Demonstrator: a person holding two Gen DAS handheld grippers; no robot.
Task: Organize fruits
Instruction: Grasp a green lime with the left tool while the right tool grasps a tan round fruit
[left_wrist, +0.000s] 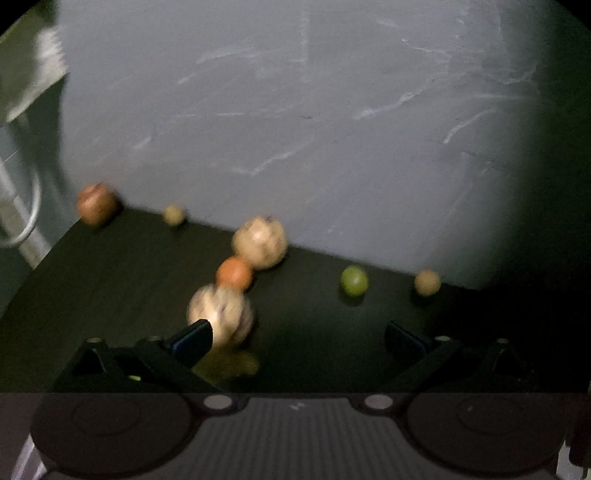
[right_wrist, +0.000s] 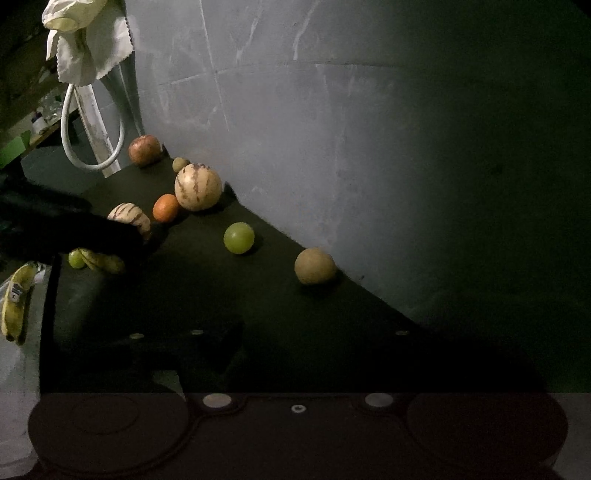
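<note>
Two striped melons (left_wrist: 259, 242) are sitting on the dark table (left_wrist: 110, 280); my left gripper (left_wrist: 299, 334) is hanging open, empty (one finger beside the nearer melon), my right gripper's (right_wrist: 295, 343) state seemingly indiscernible.

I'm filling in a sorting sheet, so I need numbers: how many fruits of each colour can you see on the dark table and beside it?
Cream with brown stripes: 2
Orange: 1
Green: 2
Tan or brownish: 2
Reddish brown: 1
Yellow bananas: 2, one beside the table
Total: 10
</note>
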